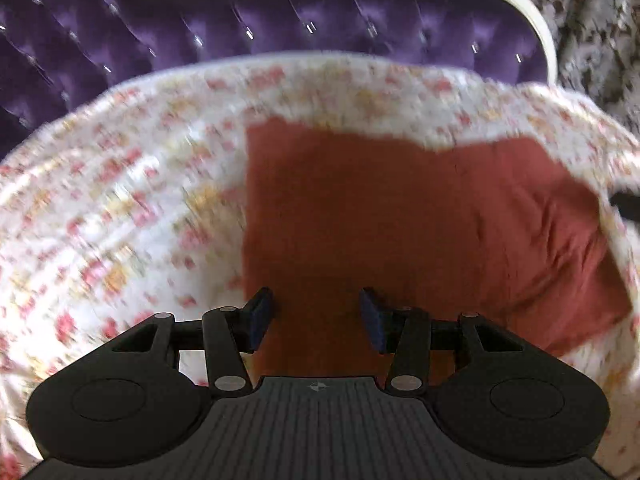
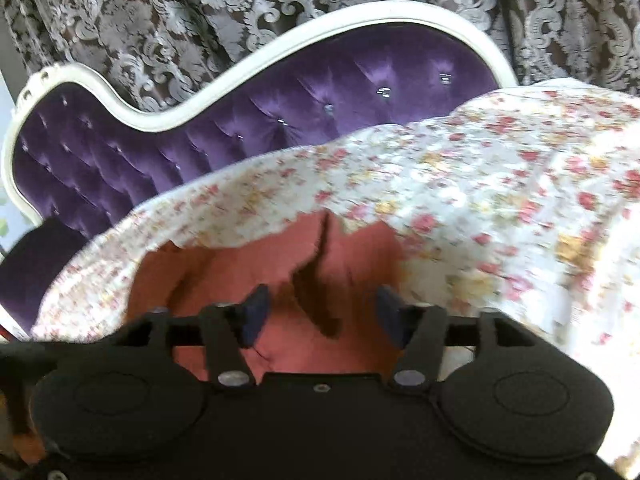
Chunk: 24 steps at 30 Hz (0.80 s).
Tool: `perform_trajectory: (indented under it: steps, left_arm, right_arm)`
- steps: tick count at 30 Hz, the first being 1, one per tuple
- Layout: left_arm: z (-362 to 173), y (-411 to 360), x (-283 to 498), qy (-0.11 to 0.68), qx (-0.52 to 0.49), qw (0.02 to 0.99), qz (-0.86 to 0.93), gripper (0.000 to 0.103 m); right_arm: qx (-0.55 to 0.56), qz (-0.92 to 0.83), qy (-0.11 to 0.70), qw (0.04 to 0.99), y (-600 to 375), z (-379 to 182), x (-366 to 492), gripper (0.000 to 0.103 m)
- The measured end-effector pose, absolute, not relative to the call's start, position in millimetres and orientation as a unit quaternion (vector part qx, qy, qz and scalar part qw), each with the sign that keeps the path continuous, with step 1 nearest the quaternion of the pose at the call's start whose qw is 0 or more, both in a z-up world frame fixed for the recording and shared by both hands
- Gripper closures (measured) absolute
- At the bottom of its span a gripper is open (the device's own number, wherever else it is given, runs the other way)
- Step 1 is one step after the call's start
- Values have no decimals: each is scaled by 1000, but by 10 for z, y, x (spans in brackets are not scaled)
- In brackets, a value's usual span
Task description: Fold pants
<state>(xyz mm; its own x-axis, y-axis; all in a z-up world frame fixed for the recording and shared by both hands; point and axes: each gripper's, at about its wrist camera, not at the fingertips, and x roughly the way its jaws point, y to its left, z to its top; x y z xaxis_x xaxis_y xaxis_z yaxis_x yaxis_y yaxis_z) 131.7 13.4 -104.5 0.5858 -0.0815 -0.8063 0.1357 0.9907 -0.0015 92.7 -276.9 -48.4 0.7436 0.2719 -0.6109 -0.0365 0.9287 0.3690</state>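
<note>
Rust pants [image 1: 400,216] on floral bedspread [image 1: 120,200]

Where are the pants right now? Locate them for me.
The rust-red pants lie on the floral bedsheet, in front of the purple tufted headboard. In both wrist views they sit centre, just ahead of each gripper's open jaws.

My left gripper [image 1: 316,316] is matte black, with two angled link arms fixed by round silver rivets and dark blue pads on its fingers [image 1: 260,316]. Its base is ribbed, carries a small grey emblem, and has a round disc on each side. My right gripper [image 2: 320,312] looks the same, with one small screw at the centre.
</note>
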Motion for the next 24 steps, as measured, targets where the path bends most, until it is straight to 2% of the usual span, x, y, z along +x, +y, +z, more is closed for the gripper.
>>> perform_trajectory:
  steps: [8, 13, 14, 15, 17, 19, 24]
  left_arm:
    - [-1089, 176, 1229, 435, 29, 897, -72, 57]
    - [-1086, 202, 1227, 431, 23, 899, -78, 57]
    - [-1085, 198, 1225, 430, 23, 899, -78, 57]
    - [-1085, 196, 1224, 429, 24, 900, -78, 57]
    - [-1078, 194, 1217, 428, 24, 900, -78, 57]
    - [-1063, 204, 1217, 427, 21, 901, -78, 57]
    - [-859, 287, 1173, 408, 12, 911, -65, 57]
  right_arm:
    - [164, 84, 415, 891, -2655, -866, 1335, 31]
    - [188, 91, 409, 888, -2709, -944, 1327, 30]
    - [184, 93, 410, 888, -2701, -938, 1324, 41]
    - [183, 100, 415, 886, -2675, -936, 1336, 47]
    - [176, 98, 412, 889, -2631, -888, 1322, 71]
    - [164, 101, 394, 899, -2582, -769, 1268, 84]
    - [97, 111, 302, 942, -2399, -167, 885, 90]
